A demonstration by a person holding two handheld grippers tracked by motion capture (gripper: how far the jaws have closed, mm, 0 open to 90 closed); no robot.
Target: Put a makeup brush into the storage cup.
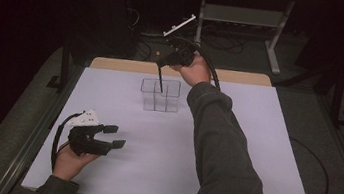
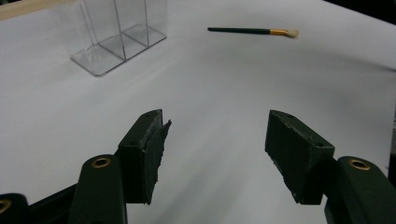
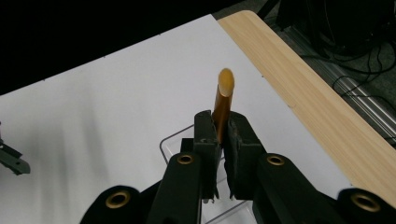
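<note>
From above, your right gripper (image 1: 168, 65) holds a dark brush (image 1: 160, 81) upright over the clear divided organizer (image 1: 160, 95), not yet released. Left gripper view: jaws wide and empty, second paintbrush (image 2: 252, 31) lies waiting on the white table (image 2: 224, 84), path clear. Right gripper view: jaws clamp the amber handle (image 3: 223, 105).

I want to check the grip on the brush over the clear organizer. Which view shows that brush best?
The right gripper view: the right gripper is shut on the brush, its amber end close up. The high view shows that brush as a thin dark stick over the clear organizer. The left gripper view shows a second brush instead.
</note>
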